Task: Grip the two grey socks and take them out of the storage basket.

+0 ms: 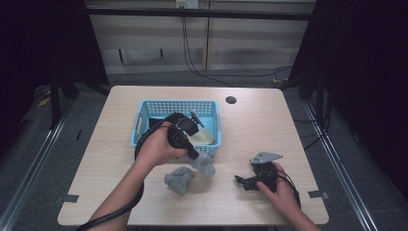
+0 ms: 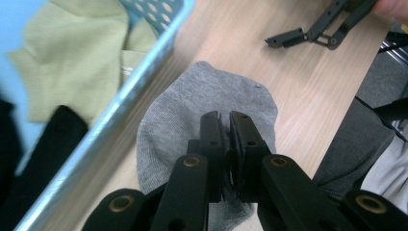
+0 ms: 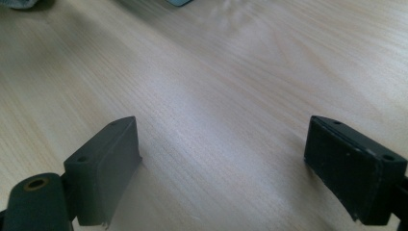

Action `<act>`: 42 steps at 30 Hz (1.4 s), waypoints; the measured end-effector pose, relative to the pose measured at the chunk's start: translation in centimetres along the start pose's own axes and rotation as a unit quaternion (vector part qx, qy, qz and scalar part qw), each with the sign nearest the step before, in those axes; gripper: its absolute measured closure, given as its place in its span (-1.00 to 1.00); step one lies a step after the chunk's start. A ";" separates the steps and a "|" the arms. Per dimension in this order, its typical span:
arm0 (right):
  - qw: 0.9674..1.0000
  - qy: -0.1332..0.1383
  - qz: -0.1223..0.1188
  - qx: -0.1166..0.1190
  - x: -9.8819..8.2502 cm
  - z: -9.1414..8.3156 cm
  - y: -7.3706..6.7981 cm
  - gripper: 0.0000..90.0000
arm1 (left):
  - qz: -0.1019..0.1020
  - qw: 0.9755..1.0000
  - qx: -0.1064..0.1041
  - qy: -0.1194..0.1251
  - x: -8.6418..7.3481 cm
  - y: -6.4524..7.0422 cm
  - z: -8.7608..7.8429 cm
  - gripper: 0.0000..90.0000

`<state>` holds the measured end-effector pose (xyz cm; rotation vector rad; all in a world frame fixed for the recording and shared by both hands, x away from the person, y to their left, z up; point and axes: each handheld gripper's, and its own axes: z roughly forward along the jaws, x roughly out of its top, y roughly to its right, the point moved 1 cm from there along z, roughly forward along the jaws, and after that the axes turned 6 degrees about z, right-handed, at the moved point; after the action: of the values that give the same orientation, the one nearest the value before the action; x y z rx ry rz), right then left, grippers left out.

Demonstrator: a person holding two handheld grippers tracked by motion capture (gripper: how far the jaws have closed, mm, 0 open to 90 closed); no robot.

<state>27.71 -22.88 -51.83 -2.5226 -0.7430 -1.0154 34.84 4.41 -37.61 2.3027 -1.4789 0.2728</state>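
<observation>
Left gripper (image 2: 225, 126): jaws pinched together on a grey sock (image 2: 192, 115), held just off the table (image 1: 260, 120) beside the near right corner of the blue basket (image 1: 139, 125), probably for a transfer. Sock: plain knit, limp, bunched. 1 more grey sock (image 1: 179, 179) lay crumpled nearby. Basket held yellow and black cloth. Right gripper (image 1: 240, 181): jaws wide, empty, resting low at near right, likely waiting.

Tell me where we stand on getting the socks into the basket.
Looks done: a pale green sock and a black one lie in the blue basket. In hand: the left gripper is shut on a grey sock just outside the basket. Left: another grey sock on the table. The right gripper is open, holding nothing.
</observation>
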 end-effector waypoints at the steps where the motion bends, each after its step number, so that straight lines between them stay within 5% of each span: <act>1: 1.000 0.000 0.000 0.001 0.0 0.0 0.0 -0.74 | 0.002 1.000 -0.001 -0.003 -0.1 0.0 0.3 0.88; 17: 1.000 0.000 0.000 0.000 0.0 0.0 0.0 -0.74 | 0.002 1.000 -0.001 -0.030 -1.0 -0.2 2.9 0.85; 42: 1.000 0.000 0.001 0.000 0.0 0.0 0.0 -0.74 | -0.027 0.999 0.019 -0.039 -2.0 -0.4 2.4 0.04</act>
<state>27.70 -22.87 -51.83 -2.5231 -0.7409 -1.0145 34.26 5.20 -40.60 2.4035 -1.4584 0.2002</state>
